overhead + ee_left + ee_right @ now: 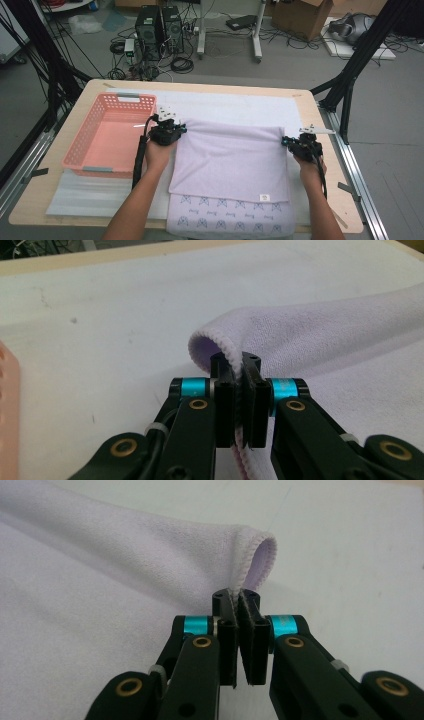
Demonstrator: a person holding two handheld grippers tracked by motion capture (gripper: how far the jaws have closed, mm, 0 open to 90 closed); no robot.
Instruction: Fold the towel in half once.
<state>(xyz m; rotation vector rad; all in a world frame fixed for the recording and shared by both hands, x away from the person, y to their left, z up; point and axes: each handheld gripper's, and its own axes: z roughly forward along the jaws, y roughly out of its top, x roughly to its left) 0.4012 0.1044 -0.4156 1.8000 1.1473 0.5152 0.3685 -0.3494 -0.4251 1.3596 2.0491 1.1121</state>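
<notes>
Both jaws clamped on the towel [230,160] edge: left gripper [167,131] just beside the pink basket [85,150], right gripper [301,142] opposite.

The towel [230,160] is pale lilac, with a row of small blue-grey figures along its near edge. The basket [87,145] is salmon pink. Both grippers [239,390] are black with turquoise rings.
</notes>
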